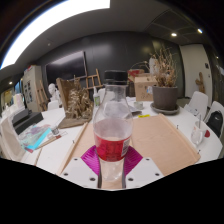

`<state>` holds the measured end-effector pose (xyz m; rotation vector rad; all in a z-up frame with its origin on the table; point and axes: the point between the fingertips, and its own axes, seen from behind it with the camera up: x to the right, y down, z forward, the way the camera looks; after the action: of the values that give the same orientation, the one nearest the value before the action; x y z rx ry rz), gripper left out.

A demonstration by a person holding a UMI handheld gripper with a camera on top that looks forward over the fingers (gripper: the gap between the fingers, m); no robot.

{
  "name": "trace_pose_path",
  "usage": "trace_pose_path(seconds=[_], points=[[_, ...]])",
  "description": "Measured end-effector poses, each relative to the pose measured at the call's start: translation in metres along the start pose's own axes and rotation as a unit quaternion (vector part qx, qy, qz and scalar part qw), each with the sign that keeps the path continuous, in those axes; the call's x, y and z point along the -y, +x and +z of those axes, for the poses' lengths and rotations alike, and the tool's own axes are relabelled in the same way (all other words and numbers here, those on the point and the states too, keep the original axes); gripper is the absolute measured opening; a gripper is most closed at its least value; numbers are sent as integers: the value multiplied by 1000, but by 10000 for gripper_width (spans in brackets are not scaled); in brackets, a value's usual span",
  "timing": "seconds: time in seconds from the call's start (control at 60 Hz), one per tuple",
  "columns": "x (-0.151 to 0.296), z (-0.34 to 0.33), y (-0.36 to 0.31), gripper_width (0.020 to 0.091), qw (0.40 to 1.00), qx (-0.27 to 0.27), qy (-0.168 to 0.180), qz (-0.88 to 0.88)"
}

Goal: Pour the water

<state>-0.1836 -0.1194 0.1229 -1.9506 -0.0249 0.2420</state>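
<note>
bottle: clear plastic, black cap, red label, upright | gripper: clamped on its lower body | above surface

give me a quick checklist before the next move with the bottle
1. Bottle between the fingers: ok.
2. Both fingers pressing on it: cannot tell, their tips are hidden.
3. Cap on: ok for lifting, not ok for pouring.
4. Bottle upright: ok.
5. Cup or glass to pour into in sight: not ok, none visible.
6. Potted plant well beyond the bottle: ok.
</note>
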Motion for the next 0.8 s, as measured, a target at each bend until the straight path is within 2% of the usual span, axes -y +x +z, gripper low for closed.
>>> trace_pose_path(seconds=[0.1,0.217,0.383,0.617,0.8], points=[[41,-9,13,260,997,28,20,66],[83,-12,40,258,978,71,24,197],[122,-3,100,253,895,124,12,428],[124,23,188,259,741,158,-8,653],[118,37,230,257,623,183,-14,760]])
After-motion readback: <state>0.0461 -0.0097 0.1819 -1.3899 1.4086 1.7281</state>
